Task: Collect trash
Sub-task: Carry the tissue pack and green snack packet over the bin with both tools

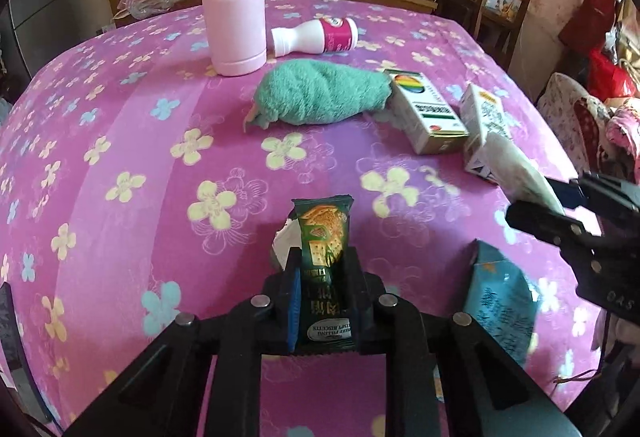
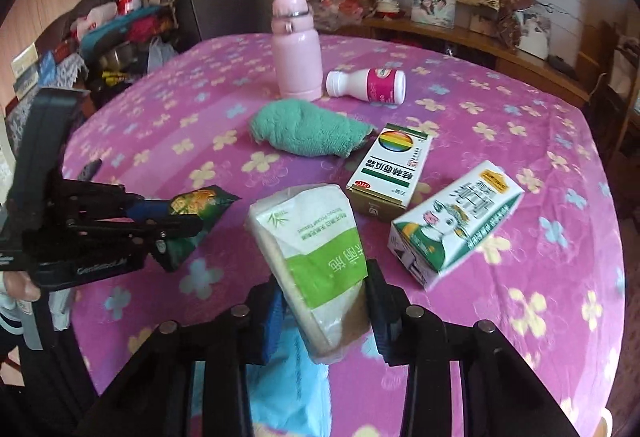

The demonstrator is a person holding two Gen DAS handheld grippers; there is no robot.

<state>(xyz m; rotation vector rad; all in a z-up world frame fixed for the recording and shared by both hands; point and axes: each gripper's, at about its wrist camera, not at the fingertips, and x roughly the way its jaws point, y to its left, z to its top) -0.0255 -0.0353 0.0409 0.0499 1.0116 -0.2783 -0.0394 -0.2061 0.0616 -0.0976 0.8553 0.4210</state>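
Gripping trash for removal, the left gripper (image 1: 322, 269) jaws clench a biscuit wrapper (image 1: 325, 237) while the right gripper (image 2: 326, 301) jaws clamp a tissue pack (image 2: 316, 249) above the surface (image 2: 520, 317).

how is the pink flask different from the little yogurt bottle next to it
The pink flask stands upright; the yogurt bottle lies on its side. The flask is plain pale pink and clearly larger; the bottle is white with a magenta label. Both rest on the flowered tablecloth, untouched by either tool.
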